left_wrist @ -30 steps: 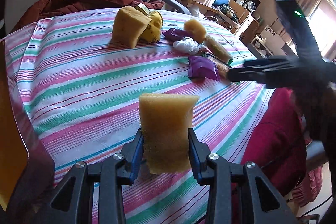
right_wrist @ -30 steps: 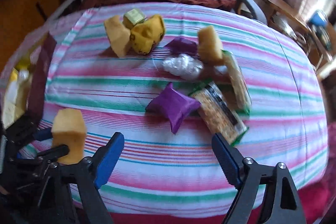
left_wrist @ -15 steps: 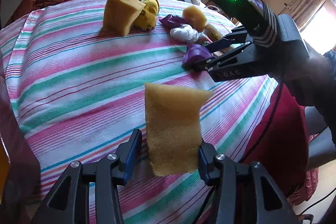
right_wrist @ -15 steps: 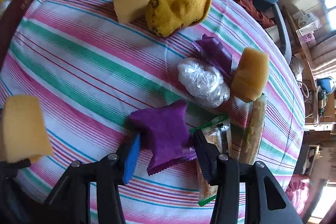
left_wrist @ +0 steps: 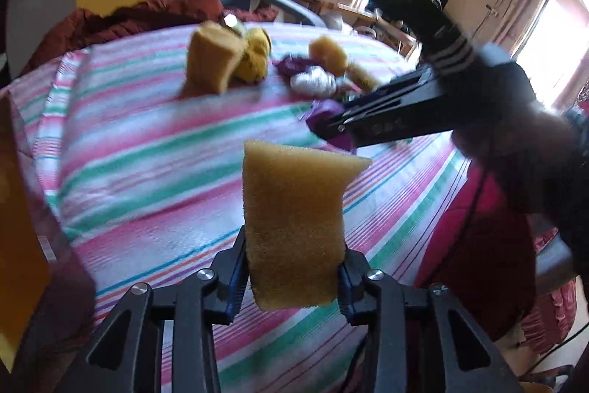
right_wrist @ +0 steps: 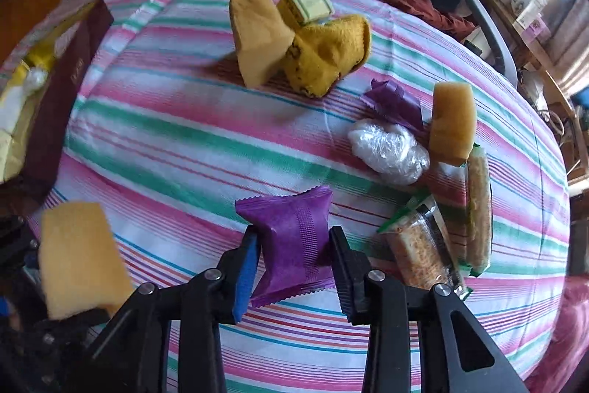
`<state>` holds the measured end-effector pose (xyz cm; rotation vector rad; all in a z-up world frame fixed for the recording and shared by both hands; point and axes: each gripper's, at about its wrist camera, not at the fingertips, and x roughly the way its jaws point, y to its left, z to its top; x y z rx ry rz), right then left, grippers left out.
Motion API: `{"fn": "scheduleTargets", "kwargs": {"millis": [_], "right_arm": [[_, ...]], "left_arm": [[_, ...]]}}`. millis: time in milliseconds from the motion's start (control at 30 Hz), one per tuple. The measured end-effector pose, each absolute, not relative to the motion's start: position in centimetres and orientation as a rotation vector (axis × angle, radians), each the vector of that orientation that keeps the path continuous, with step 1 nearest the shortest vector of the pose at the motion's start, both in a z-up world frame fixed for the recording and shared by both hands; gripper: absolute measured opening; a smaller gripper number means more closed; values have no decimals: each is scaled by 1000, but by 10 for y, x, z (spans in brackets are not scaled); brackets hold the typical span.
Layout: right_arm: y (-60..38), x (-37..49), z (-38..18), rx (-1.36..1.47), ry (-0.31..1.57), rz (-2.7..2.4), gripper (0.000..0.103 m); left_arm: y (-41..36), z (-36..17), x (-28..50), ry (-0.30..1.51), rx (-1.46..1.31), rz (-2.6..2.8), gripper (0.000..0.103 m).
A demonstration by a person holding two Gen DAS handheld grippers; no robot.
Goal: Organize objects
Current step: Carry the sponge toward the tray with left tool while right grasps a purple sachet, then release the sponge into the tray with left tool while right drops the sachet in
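Observation:
My left gripper (left_wrist: 292, 267) is shut on a yellow sponge (left_wrist: 294, 223) and holds it upright above the striped tablecloth (left_wrist: 147, 150). The same sponge (right_wrist: 79, 253) shows at the lower left of the right wrist view. My right gripper (right_wrist: 292, 260) is shut on a purple snack packet (right_wrist: 294, 238), with both pads pressing its sides. The right gripper (left_wrist: 331, 129) also shows in the left wrist view, gripping the packet (left_wrist: 324, 111).
On the cloth lie another sponge (right_wrist: 257, 35), a yellow cloth bundle (right_wrist: 327, 54), a small green-and-yellow box (right_wrist: 305, 2), a second purple wrapper (right_wrist: 394, 100), a clear plastic ball (right_wrist: 390, 150), a third sponge (right_wrist: 452, 124) and cracker packs (right_wrist: 419, 249). A dark red box (right_wrist: 62, 98) stands at left.
My right gripper has come down onto the purple packet and shut on it. My left gripper still holds the sponge and has shifted a little.

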<state>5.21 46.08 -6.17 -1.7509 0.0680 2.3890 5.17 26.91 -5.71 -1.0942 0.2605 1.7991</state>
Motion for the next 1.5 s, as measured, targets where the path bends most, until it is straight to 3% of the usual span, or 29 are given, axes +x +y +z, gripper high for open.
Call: {"fn": "scheduleTargets", "kwargs": {"millis": [633,1000,1200,1333,1500], "right_arm": [[346,28,2,-1376,362,2811,37],[226,-15,0,-1507,366,3021,38],[174,-28,-31,-1706,394,3046,42],[163,-23,-44,-1764,455,3058,62],[166,-14,-43,-1722,424,3034,62]], "left_arm": [[98,3,-7,-65,-1068,2248,40],[20,-13,-67,-125,-1231,2464,42],[-9,-20,-97,-140,-1332,2569,46],[-20,-29,-101,-163,-1387,2553,48],[-31,-23,-82,-215,-1337,2627,48]]}}
